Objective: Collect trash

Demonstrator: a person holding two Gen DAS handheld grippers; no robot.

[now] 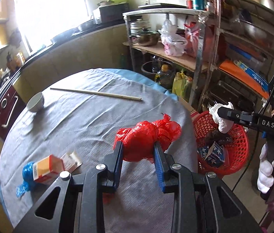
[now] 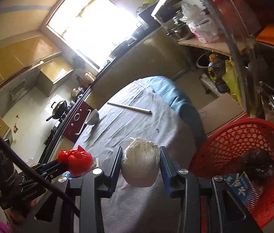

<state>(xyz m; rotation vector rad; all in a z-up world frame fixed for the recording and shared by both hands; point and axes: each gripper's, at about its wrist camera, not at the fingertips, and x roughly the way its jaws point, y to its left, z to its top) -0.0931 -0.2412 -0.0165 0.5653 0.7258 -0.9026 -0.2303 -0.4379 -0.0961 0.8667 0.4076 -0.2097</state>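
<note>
My left gripper (image 1: pixel 138 149) is shut on a crumpled red plastic bag (image 1: pixel 146 137) and holds it above the grey-clothed table (image 1: pixel 82 116); it also shows in the right wrist view (image 2: pixel 75 160). My right gripper (image 2: pixel 140 155) is shut on a white paper wad (image 2: pixel 140 165), seen in the left wrist view (image 1: pixel 221 116) above the red mesh basket (image 1: pixel 239 155). The basket (image 2: pixel 234 139) stands beside the table's right edge and holds a blue printed carton (image 1: pixel 212 153) and dark scraps (image 2: pixel 259 163).
On the table lie an orange-and-white box (image 1: pixel 46 168), a blue plastic wrapper (image 1: pixel 26 176), a white card (image 1: pixel 72 160), a white bowl (image 1: pixel 36 102) and a chopstick (image 1: pixel 96 93). Metal shelves (image 1: pixel 204 62) with pots and bags stand behind the basket.
</note>
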